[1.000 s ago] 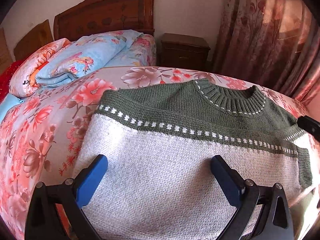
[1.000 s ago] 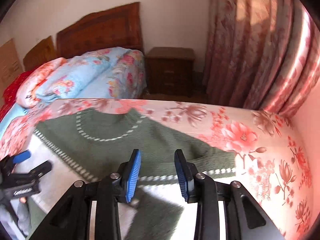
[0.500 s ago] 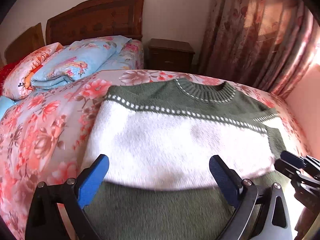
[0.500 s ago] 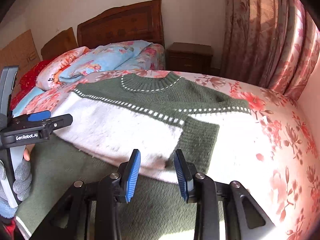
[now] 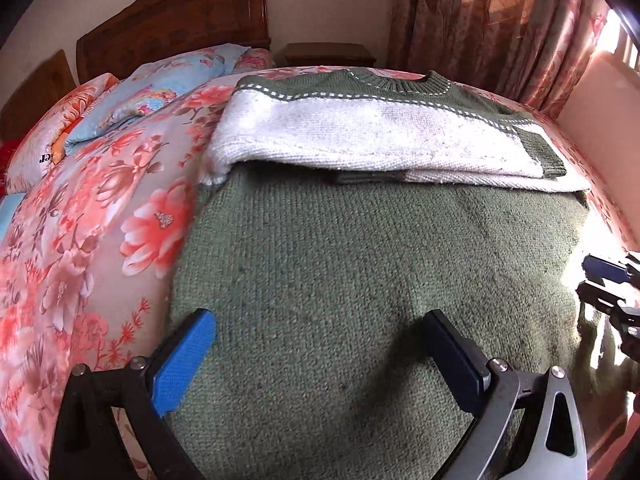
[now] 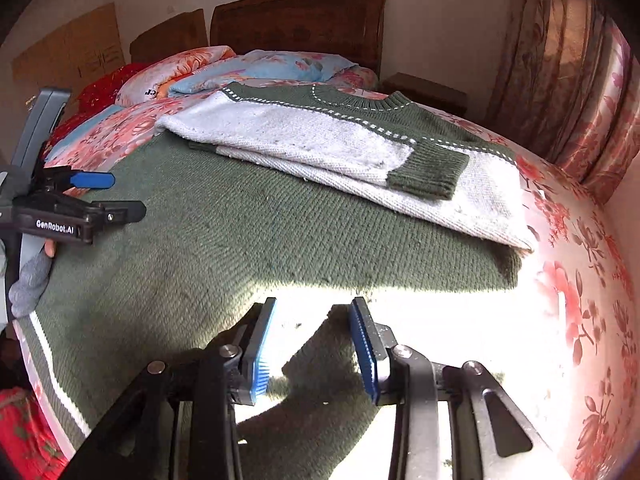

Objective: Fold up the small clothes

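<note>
Sweater (image 5: 360,280) flat on floral bedspread (image 5: 100,220), sleeves folded in. L gripper (image 5: 320,344) wide open, R gripper (image 6: 314,340) part-open; both empty above knit.

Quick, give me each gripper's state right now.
Left gripper: open wide, holding nothing, above the sweater.
Right gripper: partly open, holding nothing.

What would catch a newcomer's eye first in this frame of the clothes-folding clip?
A green and white knitted sweater fills the middle, spread on a bed with a pink floral bedspread; both sleeves are folded across its chest, one green cuff lying on top. The left gripper, fingers wide apart, and the right gripper hover empty above the plain green lower half. A harsh patch of sunlight washes out the near right edge.
</note>
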Demonstrator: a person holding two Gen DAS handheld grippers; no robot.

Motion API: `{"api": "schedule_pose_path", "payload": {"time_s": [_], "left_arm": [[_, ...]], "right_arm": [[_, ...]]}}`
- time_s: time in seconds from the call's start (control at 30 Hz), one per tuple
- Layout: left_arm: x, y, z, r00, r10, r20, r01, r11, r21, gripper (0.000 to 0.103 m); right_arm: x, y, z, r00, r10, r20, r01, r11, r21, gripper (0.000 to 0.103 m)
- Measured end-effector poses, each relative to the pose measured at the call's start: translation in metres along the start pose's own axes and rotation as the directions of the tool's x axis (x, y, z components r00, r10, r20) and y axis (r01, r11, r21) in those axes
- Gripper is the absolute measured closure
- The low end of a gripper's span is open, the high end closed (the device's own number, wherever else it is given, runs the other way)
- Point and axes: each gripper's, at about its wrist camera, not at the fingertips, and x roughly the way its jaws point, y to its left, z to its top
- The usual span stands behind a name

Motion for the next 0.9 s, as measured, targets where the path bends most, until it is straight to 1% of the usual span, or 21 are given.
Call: {"api": "schedule_pose_path", "payload": {"time_s": [0.07,0.13,0.17,0.2,0.23,0.27,0.3,0.33,0.37,0.4,0.43,0.47,0.57,0.7,0.77,0.83,0.87,0.9], "left_arm": [[-0.004,0.004,-0.003,1.000,0.011,-0.008,-0.011,1.000,-0.001,0.000],[-0.010,0.001,-0.002,1.000,0.017,-0.003,-0.017,1.000,-0.009,0.000],[-0.013,-0.003,-0.001,1.000,0.002,0.009,-0.002,1.000,-0.020,0.000],[-0.016,-0.008,0.001,1.000,-0.024,0.017,0.024,0.999,-0.024,0.000],[-0.017,-0.018,0.003,0.999,-0.042,0.026,0.042,0.999,-0.014,0.000],[-0.018,-0.029,0.004,0.999,-0.036,0.041,0.036,0.999,0.009,0.000],[-0.017,-0.040,0.004,0.999,-0.015,0.051,0.013,0.999,0.039,0.000],[-0.011,-0.051,0.003,0.999,0.008,0.041,-0.011,0.997,0.074,0.000],[-0.003,-0.059,0.001,0.999,0.034,0.015,-0.035,0.993,0.110,0.000],[-0.003,-0.060,-0.001,0.999,0.031,0.024,-0.034,0.993,0.115,0.000],[-0.005,-0.058,-0.002,1.000,0.026,0.015,-0.028,0.993,0.118,0.000],[-0.007,-0.052,-0.005,1.000,0.010,0.000,-0.010,0.993,0.120,0.000],[-0.015,-0.023,-0.019,0.999,-0.040,-0.020,0.042,0.996,0.081,0.000],[-0.029,0.002,-0.043,0.999,-0.041,-0.019,0.042,0.996,0.076,0.000],[-0.033,0.005,-0.047,0.999,-0.046,-0.009,0.046,0.996,0.074,0.000],[-0.034,0.001,-0.045,1.000,-0.025,-0.007,0.025,0.997,0.066,0.000],[-0.037,-0.003,-0.044,0.999,-0.035,-0.004,0.035,0.998,0.053,0.000],[-0.041,-0.008,-0.044,0.997,-0.074,0.004,0.074,0.996,0.040,0.000]], "right_arm": [[-0.011,-0.006,-0.010,1.000,0.006,-0.023,-0.006,1.000,-0.008,0.067],[-0.015,-0.002,-0.009,0.998,-0.025,-0.053,0.024,1.000,-0.014,0.067],[-0.015,0.003,-0.005,0.998,-0.041,-0.050,0.040,0.999,-0.020,0.067],[-0.016,0.008,0.000,0.999,-0.036,-0.034,0.035,0.999,-0.025,0.067],[-0.015,0.014,0.005,1.000,-0.010,-0.014,0.009,1.000,-0.024,0.067],[-0.013,0.021,0.011,1.000,0.018,0.001,-0.018,1.000,-0.021,0.067],[-0.010,0.029,0.018,0.999,0.033,0.010,-0.033,0.999,-0.025,0.067],[-0.002,0.040,0.026,0.999,0.036,0.005,-0.036,0.998,-0.043,0.067],[0.006,0.050,0.030,0.999,0.029,-0.013,-0.030,0.997,-0.064,0.067],[0.014,0.057,0.030,0.999,0.019,-0.045,-0.023,0.996,-0.082,0.067],[0.013,0.061,0.028,1.000,0.005,-0.026,-0.007,0.995,-0.098,0.067],[0.013,0.061,0.023,0.999,0.011,-0.038,-0.016,0.994,-0.110,0.067],[-0.004,0.047,0.002,0.996,0.067,-0.060,-0.074,0.990,-0.120,0.066],[-0.030,0.029,-0.029,0.992,0.100,-0.073,-0.108,0.987,-0.120,0.066],[-0.034,0.028,-0.031,0.992,0.092,-0.091,-0.102,0.987,-0.121,0.066],[-0.033,0.033,-0.026,0.992,0.053,-0.111,-0.067,0.990,-0.122,0.066],[-0.033,0.038,-0.021,0.993,0.032,-0.112,-0.045,0.992,-0.118,0.066],[-0.034,0.045,-0.016,0.995,0.034,-0.096,-0.044,0.993,-0.112,0.066]]}}
